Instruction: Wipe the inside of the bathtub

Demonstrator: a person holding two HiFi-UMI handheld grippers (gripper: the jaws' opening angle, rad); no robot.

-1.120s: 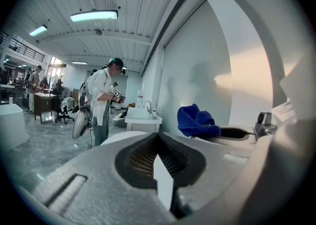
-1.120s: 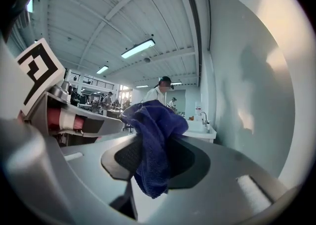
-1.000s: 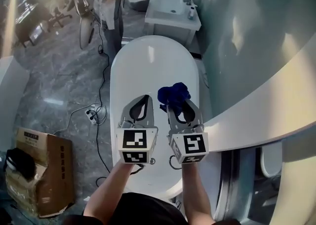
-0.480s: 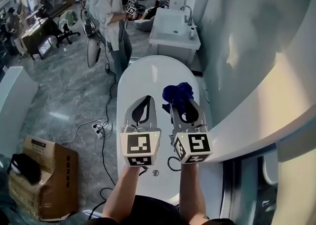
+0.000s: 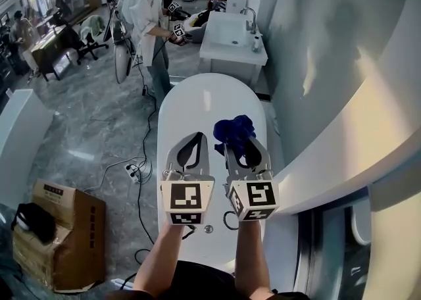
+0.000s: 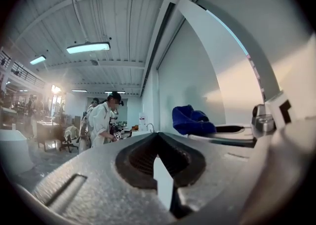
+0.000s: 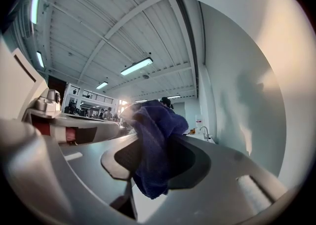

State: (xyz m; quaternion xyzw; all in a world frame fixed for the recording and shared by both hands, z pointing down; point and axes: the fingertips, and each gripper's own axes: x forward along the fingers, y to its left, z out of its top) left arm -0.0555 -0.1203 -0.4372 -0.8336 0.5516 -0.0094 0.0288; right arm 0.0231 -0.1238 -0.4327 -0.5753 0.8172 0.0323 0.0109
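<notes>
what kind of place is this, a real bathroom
Probably a mock bathroom in an open hall, not a home: a freestanding bathtub and sink unit stand near an office chair and a cardboard box.

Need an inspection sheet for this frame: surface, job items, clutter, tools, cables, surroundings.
Surface: white bathtub, inside bare; drain at the near end.
Job's things: blue cloth, bunched, held over the tub; contact with the tub cannot be told.
Clutter: open cardboard box on the floor left of the tub, dark item on it.
Tools: left tool jaws together, nothing between; right tool shut on the blue cloth.
Cables: black cable on the floor beside the tub; power strip by it.
Surroundings: sink unit beyond the tub; person in white standing near it; wall at right.
</notes>
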